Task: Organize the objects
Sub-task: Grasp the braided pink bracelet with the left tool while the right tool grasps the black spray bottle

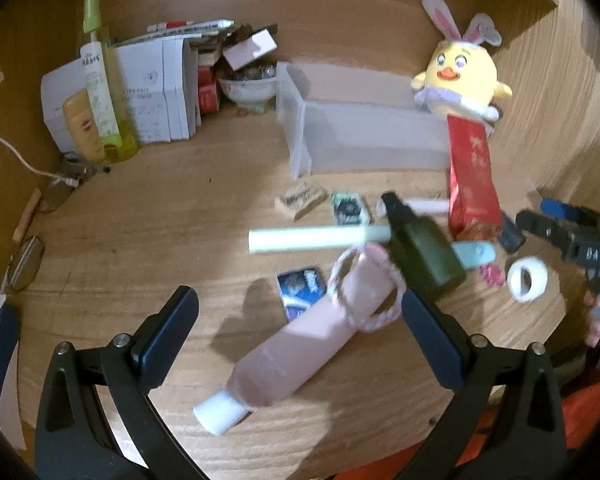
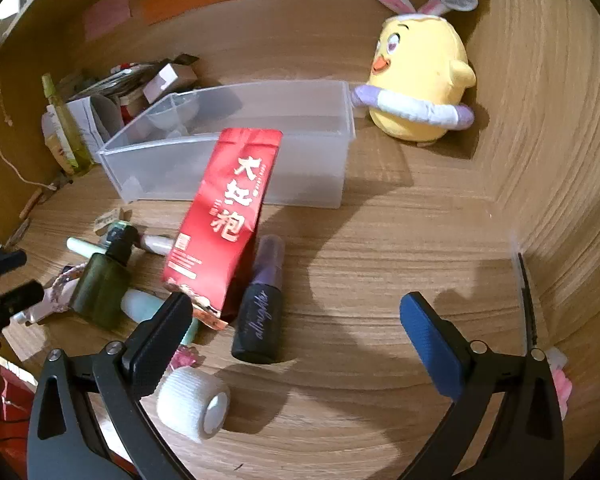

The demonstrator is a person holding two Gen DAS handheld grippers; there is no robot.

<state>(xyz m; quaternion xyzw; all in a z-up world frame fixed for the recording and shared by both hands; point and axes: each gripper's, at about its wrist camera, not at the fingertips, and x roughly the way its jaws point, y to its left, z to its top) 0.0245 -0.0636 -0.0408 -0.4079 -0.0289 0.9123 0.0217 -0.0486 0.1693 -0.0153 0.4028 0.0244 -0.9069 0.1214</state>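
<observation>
Wooden desk (image 2: 380, 240) holds a clear plastic bin (image 2: 312, 184) with nothing visible inside; left gripper (image 1: 300, 320) and right gripper (image 2: 296, 320) both spread wide.

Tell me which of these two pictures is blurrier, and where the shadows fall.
Left wrist view: softer, with motion smear on the pink tube and dark green bottle; the tube's shadow falls to its left on the table. Right wrist view: sharper, the red packet lettering readable; hard shadows stretch rightward from packet and clear bin. Both bend straight edges, fisheye style.
</observation>
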